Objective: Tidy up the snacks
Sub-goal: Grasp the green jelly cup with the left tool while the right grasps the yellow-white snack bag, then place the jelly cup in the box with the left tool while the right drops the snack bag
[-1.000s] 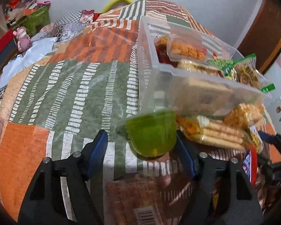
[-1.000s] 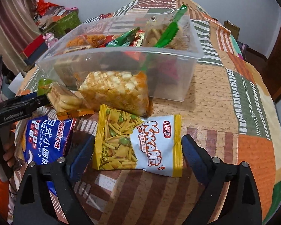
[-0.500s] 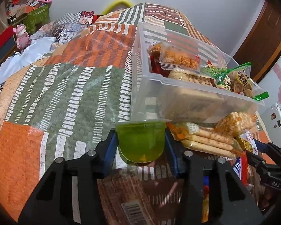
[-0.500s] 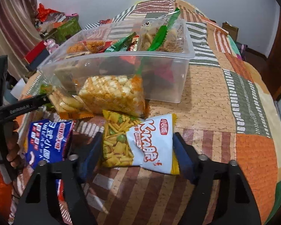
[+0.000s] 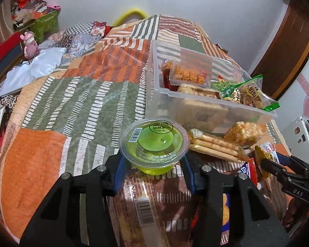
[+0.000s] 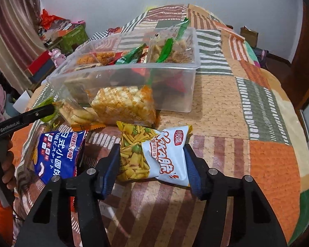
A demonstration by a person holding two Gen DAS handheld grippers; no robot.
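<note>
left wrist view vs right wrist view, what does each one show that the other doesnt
Only the left wrist view shows the green jelly cup from above, sealed lid up, gripped by the left gripper.

Only the right wrist view shows the Kakabi snack bag whole, pinched between the right gripper fingers, and the front of the blue biscuit bag.

Both show the clear plastic bin already holding snacks, the orange rice cracker pack and the biscuit stick pack lying in front of it on the patchwork cloth.
</note>
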